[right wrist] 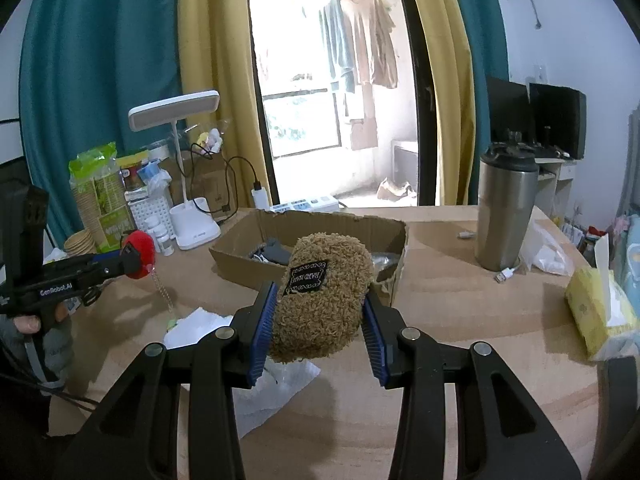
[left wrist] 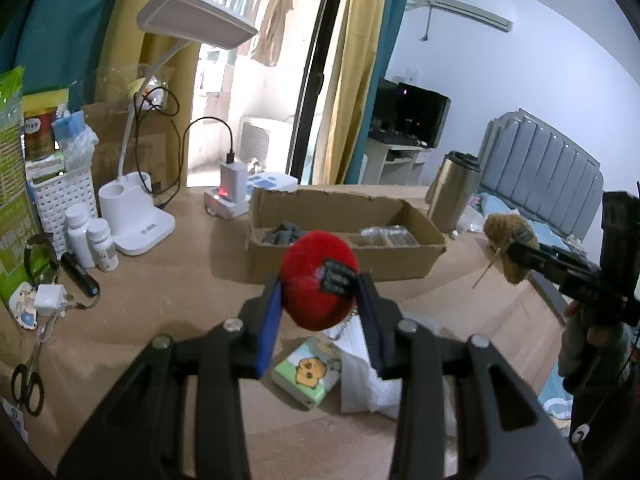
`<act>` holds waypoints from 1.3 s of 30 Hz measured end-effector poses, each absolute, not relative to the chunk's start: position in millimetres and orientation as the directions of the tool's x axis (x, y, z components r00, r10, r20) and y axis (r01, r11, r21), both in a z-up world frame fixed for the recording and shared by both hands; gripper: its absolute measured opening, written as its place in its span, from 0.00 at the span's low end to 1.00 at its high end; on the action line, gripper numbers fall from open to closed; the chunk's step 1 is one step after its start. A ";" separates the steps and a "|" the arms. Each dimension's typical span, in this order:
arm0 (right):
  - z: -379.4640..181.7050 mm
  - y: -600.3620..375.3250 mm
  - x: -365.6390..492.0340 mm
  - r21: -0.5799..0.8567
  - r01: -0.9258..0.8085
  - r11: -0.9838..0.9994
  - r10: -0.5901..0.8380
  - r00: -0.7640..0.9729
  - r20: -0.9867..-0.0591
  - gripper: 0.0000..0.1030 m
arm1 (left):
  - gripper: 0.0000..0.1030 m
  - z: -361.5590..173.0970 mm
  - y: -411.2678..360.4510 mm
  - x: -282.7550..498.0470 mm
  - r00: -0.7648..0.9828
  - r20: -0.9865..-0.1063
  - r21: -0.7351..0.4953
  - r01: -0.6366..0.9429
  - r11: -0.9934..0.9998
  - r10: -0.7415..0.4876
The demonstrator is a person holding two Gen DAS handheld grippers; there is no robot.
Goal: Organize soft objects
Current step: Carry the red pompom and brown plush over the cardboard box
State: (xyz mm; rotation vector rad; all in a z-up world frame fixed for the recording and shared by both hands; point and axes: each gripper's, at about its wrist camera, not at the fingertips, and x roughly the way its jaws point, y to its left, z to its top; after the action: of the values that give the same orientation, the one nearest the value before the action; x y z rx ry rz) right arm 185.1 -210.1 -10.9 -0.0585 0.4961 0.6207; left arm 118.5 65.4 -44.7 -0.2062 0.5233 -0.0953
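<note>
The left tongs grip a red plush ball above the worktop; the right tongs clamp a brown fuzzy toy. A cardboard box sits beyond, holding what may be grey parts.

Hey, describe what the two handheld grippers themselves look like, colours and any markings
Both are matte black plastic with slotted, linked arms joined by silver round pins. The left gripper and right gripper have blue ribbed pads lining their fingers. White "GenRobot.AI" lettering runs along the left one's body, seen from the right wrist view. A grey sleeve covers the holding hand.
</note>
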 end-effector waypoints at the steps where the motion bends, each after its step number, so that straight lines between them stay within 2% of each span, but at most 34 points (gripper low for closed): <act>1: -10.6 -209.6 186.4 0.093 -0.572 0.815 0.544 0.701 -0.462 0.42 | 0.37 -44.2 65.5 119.0 0.863 -0.483 -0.223 0.040 0.974 -0.146; 13: -2.4 -193.5 197.2 0.074 -0.594 0.801 0.558 0.697 -0.451 0.42 | 0.37 -27.9 60.2 137.9 0.883 -0.442 -0.184 0.083 0.980 -0.157; 22: 5.9 -175.8 202.7 0.063 -0.620 0.782 0.582 0.690 -0.430 0.42 | 0.37 -20.7 68.9 154.5 0.891 -0.413 -0.223 0.100 0.970 -0.187; 33: 17.3 -160.1 213.4 0.048 -0.645 0.763 0.607 0.688 -0.398 0.42 | 0.37 -15.4 54.9 175.8 0.896 -0.400 -0.169 0.133 0.976 -0.192; 39: 19.4 -152.7 227.0 0.042 -0.657 0.753 0.619 0.685 -0.384 0.42 | 0.37 -10.7 54.0 188.9 0.902 -0.375 -0.182 0.154 0.971 -0.213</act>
State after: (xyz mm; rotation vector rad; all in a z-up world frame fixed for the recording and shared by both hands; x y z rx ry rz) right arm 227.0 -152.7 19.4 -0.1019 0.3926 0.7163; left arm 188.9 54.0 -10.7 -0.1500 0.4038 -0.1905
